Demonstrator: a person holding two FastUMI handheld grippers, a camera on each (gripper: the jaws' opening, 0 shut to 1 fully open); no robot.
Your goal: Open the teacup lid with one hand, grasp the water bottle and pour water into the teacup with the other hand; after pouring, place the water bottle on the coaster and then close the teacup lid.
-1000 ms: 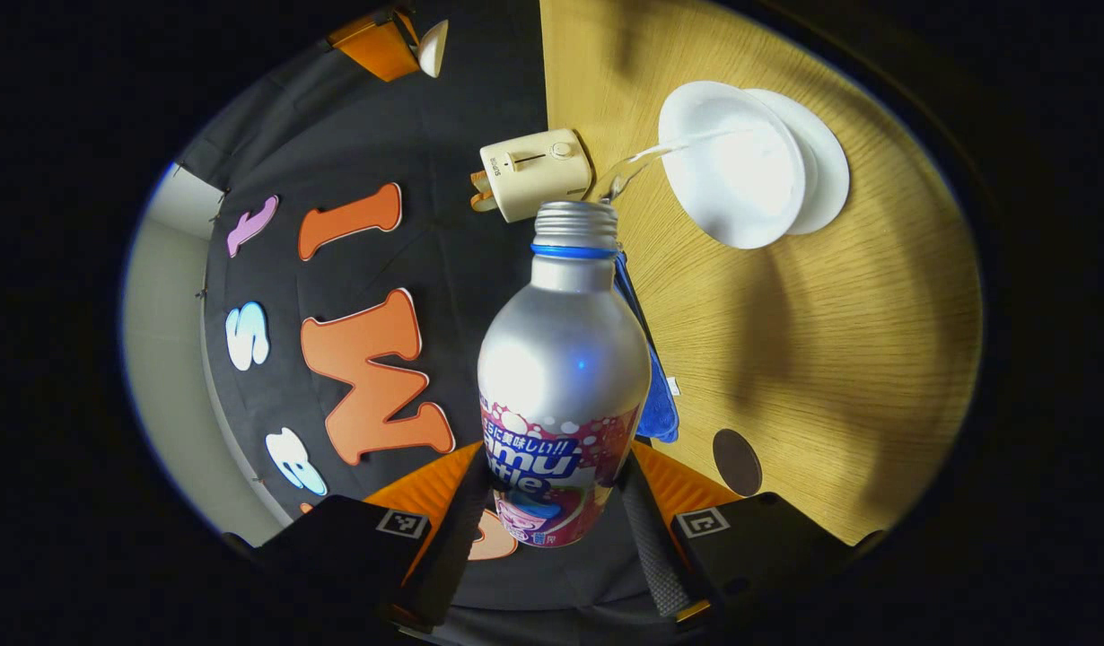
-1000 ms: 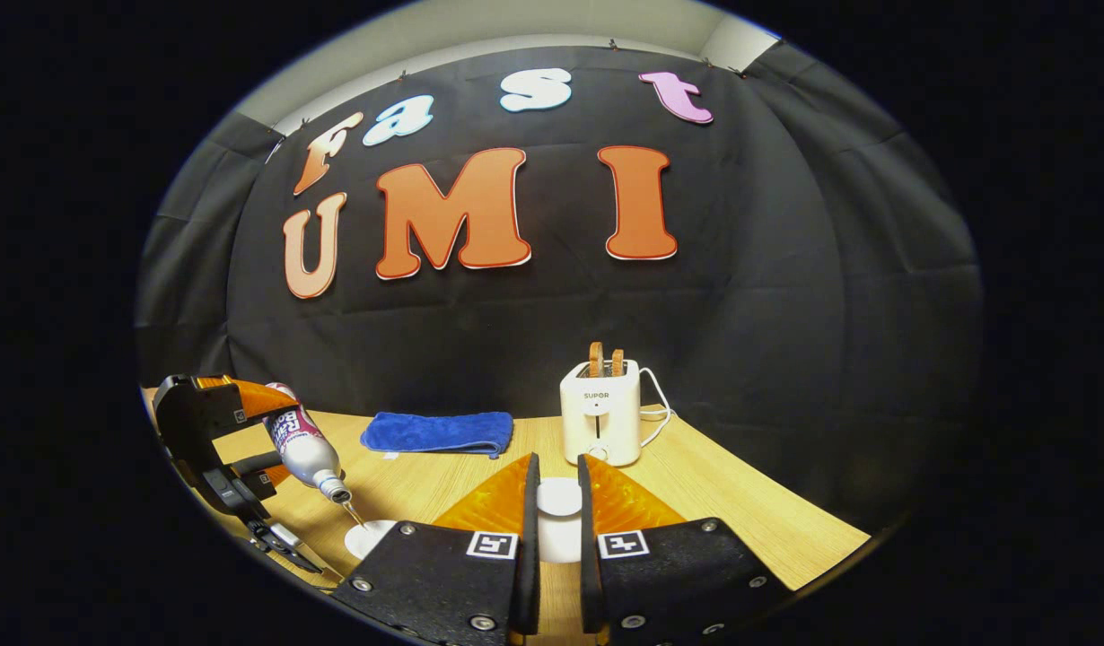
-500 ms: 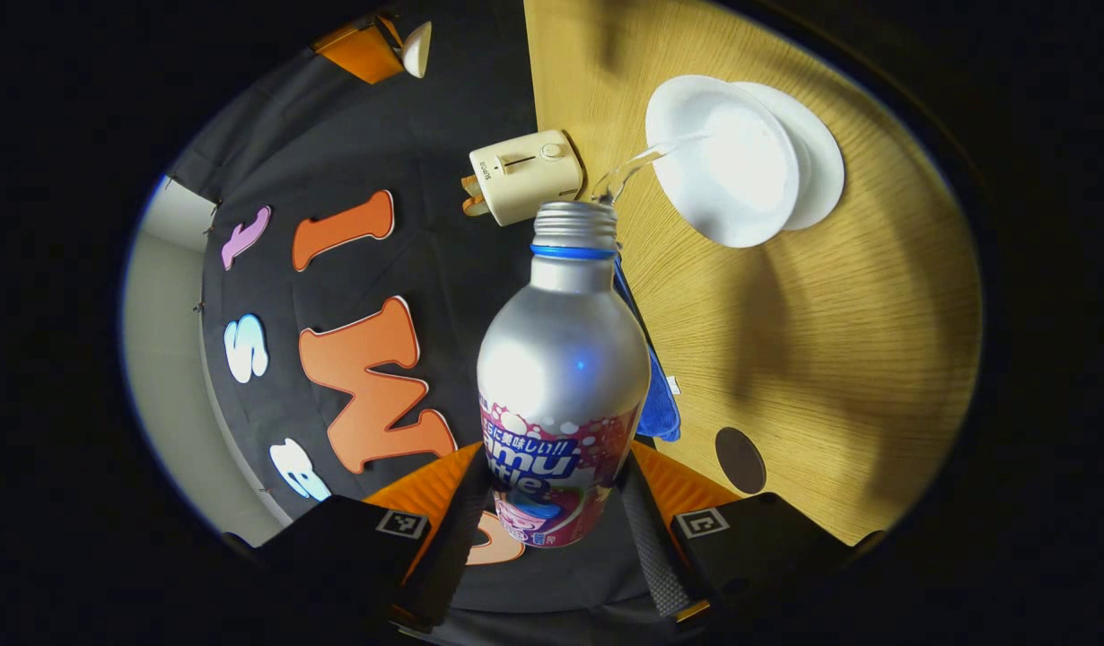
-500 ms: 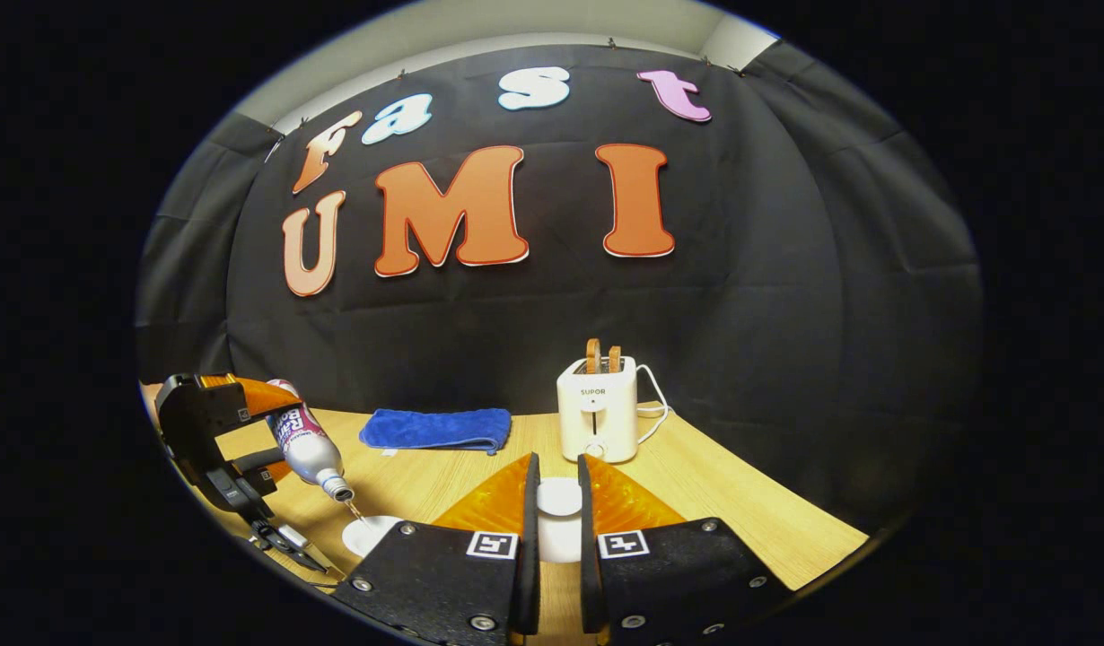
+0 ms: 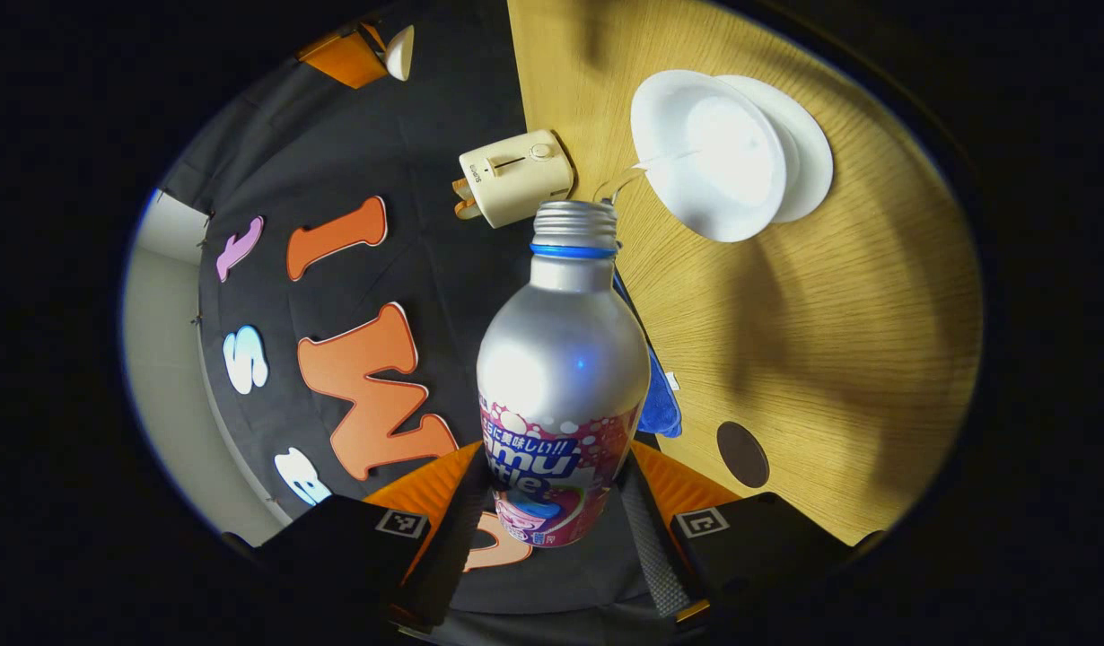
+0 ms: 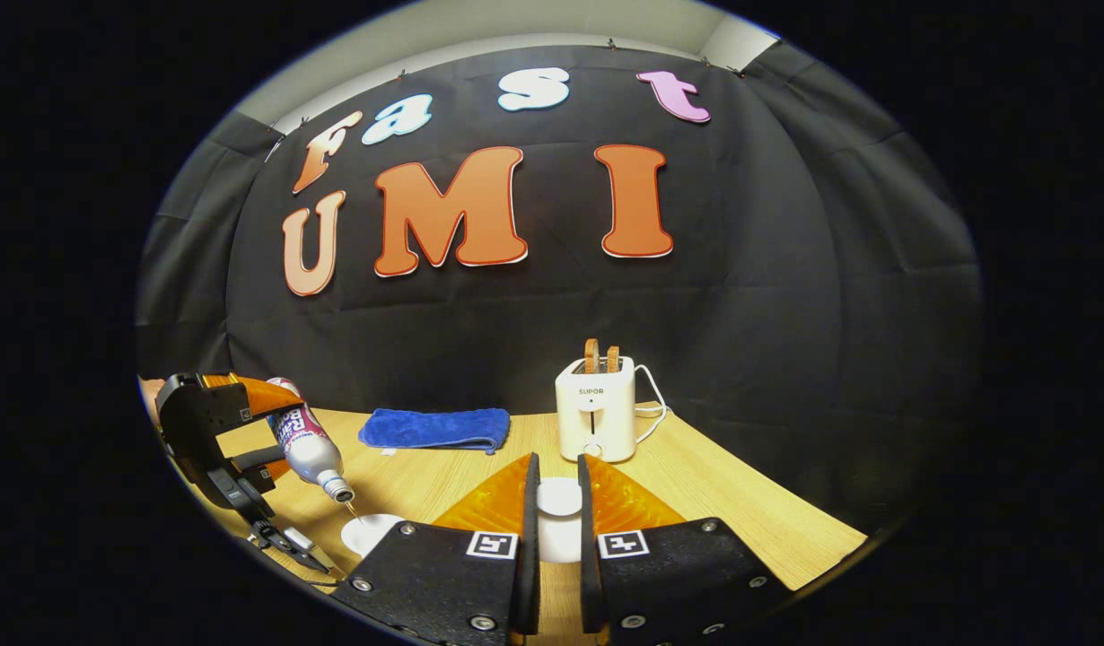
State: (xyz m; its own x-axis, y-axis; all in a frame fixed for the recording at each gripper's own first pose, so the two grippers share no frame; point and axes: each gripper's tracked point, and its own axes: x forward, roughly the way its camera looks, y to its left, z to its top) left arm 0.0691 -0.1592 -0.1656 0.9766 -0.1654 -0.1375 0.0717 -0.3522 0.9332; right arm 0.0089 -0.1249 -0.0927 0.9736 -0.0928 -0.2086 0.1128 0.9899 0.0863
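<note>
Left claw (image 5: 552, 511) clamps the smooth metal water bottle (image 5: 563, 359), tilted, streaming into the round white teacup (image 5: 709, 157); right claw (image 6: 552, 516) pinches the domed lid (image 6: 559, 496).

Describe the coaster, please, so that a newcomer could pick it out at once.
Start at the wooden table in the left gripper view. The coaster lies flat on it near the blue towel, well away from the white teacup. It is the one small, dark brown disc, with nothing on it.
</note>
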